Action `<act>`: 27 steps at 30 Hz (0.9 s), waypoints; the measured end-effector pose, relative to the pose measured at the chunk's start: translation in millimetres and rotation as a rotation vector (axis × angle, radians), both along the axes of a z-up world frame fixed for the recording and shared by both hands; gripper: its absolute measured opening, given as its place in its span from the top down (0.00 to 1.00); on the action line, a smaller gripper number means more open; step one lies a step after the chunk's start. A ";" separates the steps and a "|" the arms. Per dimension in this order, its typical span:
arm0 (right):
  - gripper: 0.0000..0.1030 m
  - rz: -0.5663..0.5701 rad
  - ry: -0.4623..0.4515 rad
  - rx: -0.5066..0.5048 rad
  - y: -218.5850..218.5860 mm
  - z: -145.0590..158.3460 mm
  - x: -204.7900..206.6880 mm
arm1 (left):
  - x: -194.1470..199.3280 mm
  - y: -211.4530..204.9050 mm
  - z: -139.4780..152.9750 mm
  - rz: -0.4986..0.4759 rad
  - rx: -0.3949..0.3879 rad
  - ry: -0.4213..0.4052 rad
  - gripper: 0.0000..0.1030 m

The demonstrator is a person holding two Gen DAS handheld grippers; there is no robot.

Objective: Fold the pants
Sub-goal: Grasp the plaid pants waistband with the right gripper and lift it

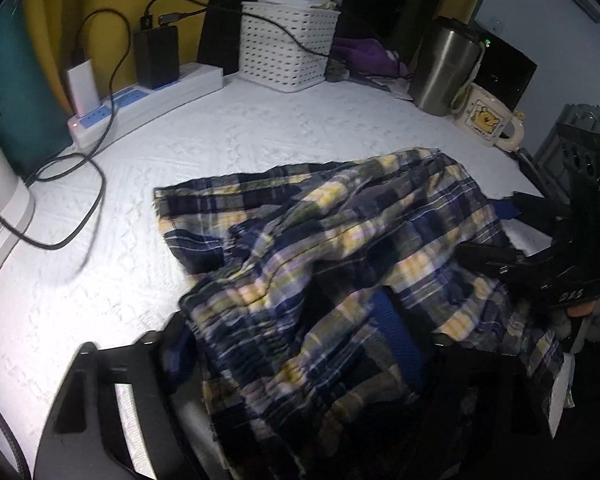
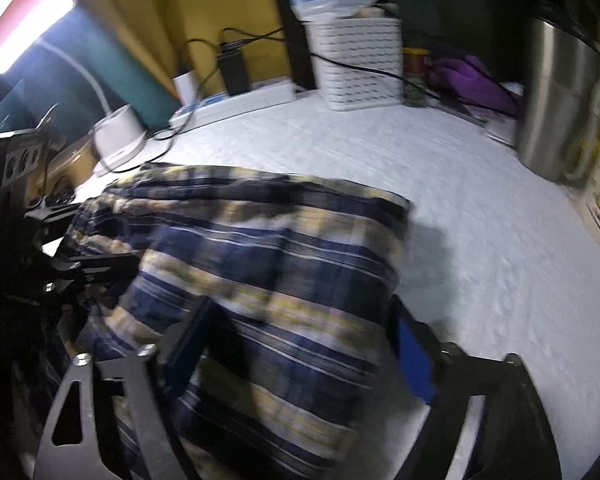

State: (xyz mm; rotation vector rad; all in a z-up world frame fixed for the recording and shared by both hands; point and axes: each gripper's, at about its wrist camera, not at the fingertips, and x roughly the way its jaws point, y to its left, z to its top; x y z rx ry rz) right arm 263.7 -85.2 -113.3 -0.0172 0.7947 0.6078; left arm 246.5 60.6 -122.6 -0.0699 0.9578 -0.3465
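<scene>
The step in hand seems to be the taking hold of the pants [image 1: 328, 240] for a fold. They lie in a loose heap on the white desk [image 1: 260, 132], at its near edge, and part of the cloth hangs toward the cameras.

The left tool [image 1: 296, 364] has its fingers set wide, with a thick bunch of cloth between them. I cannot tell if the pads already press on it. The right tool [image 2: 296, 344] also stands wide, with cloth lying between its fingers; here too a firm grip is not clear, as the view is blurred.

In my judgement, the next move calls for both tools to pinch one edge securely, then lift and spread the cloth flat before folding.

The pants are plaid in navy, yellow and white, soft and much wrinkled, with no neat fold yet.
</scene>
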 end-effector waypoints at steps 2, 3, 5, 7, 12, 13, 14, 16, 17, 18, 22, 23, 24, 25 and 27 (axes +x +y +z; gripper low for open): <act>0.31 0.008 -0.007 -0.002 4.0 1.4 0.4 | -0.3 -0.9 0.2 0.004 -0.004 -0.009 0.40; 0.40 0.008 -0.008 0.004 4.5 2.2 1.0 | -1.0 -0.3 0.7 0.001 -0.014 -0.013 0.52; 0.57 0.014 -0.007 0.015 4.0 2.7 2.0 | -1.2 2.2 1.3 -0.001 -0.058 -0.005 0.60; 0.70 0.021 -0.004 0.023 5.1 3.1 1.3 | -3.8 -1.1 2.1 -0.010 -0.057 -0.009 0.66; 0.82 0.013 -0.029 0.020 6.7 10.6 -6.5 | -14.3 -14.2 15.0 -0.022 -0.001 -0.065 0.71; 0.82 0.010 -0.036 0.024 6.1 13.8 -9.3 | -16.0 -14.0 18.3 -0.021 -0.005 -0.072 0.71; 0.83 0.008 -0.045 0.025 5.7 17.0 -12.2 | -18.4 -14.2 22.3 -0.021 -0.007 -0.082 0.71; 0.83 0.005 -0.066 0.029 4.4 24.8 -19.2 | -23.8 -15.0 30.8 -0.023 -0.008 -0.103 0.72; 0.83 0.002 -0.076 0.031 3.3 28.1 -22.2 | -28.0 -15.8 37.0 -0.024 -0.011 -0.120 0.72; 0.83 -0.001 -0.089 0.035 1.9 32.9 -26.1 | -30.6 -16.3 40.7 -0.025 -0.012 -0.129 0.72; 0.83 -0.011 -0.136 0.042 -1.8 49.8 -42.1 | -45.2 -18.5 61.0 -0.020 -0.004 -0.183 0.72; 0.83 -0.013 -0.149 0.044 -3.5 54.2 -46.6 | -49.5 -19.1 66.0 -0.019 -0.004 -0.197 0.72; 0.83 -0.016 -0.160 0.047 -4.8 58.6 -50.8 | -53.8 -19.6 71.6 -0.019 -0.006 -0.212 0.72; 0.83 -0.018 -0.174 0.051 -6.8 63.6 -56.2 | -58.3 -20.1 77.1 -0.019 -0.007 -0.227 0.72; 0.83 -0.022 -0.201 0.057 -9.7 73.1 -66.3 | -67.0 -21.2 86.6 -0.016 -0.006 -0.254 0.72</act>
